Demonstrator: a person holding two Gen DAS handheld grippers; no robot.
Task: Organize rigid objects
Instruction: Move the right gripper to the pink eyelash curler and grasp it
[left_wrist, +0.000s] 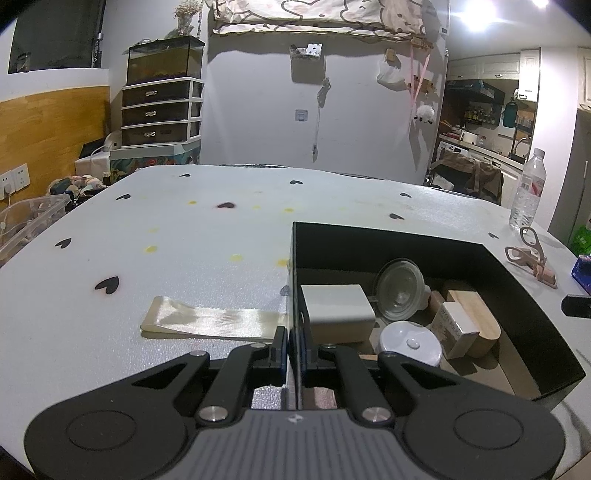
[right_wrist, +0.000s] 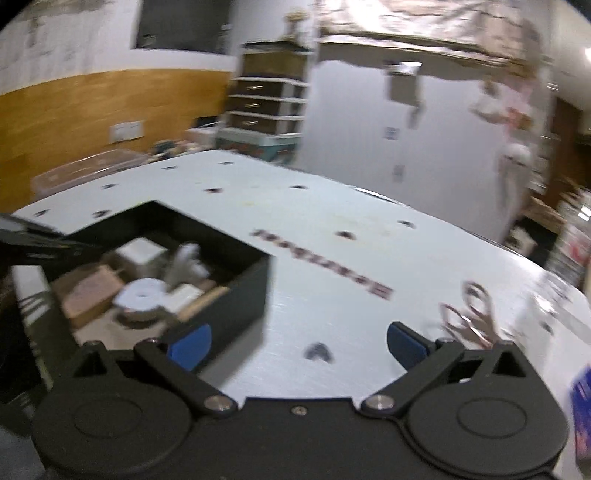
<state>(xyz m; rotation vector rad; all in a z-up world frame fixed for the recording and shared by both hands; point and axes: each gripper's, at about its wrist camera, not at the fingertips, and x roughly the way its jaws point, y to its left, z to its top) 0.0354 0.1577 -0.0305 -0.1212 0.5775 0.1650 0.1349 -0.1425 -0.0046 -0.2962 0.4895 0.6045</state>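
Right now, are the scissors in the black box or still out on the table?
Out. The scissors lie on the white table to the right of the black box, apart from it; the open right gripper holds nothing.

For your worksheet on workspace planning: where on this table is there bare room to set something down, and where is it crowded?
Free: the wide tabletop left of and beyond the black box. Crowded: inside the box, and the right edge by the scissors and water bottle.

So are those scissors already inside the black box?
No, the scissors lie on the white table outside the black box, off its right-hand wall.
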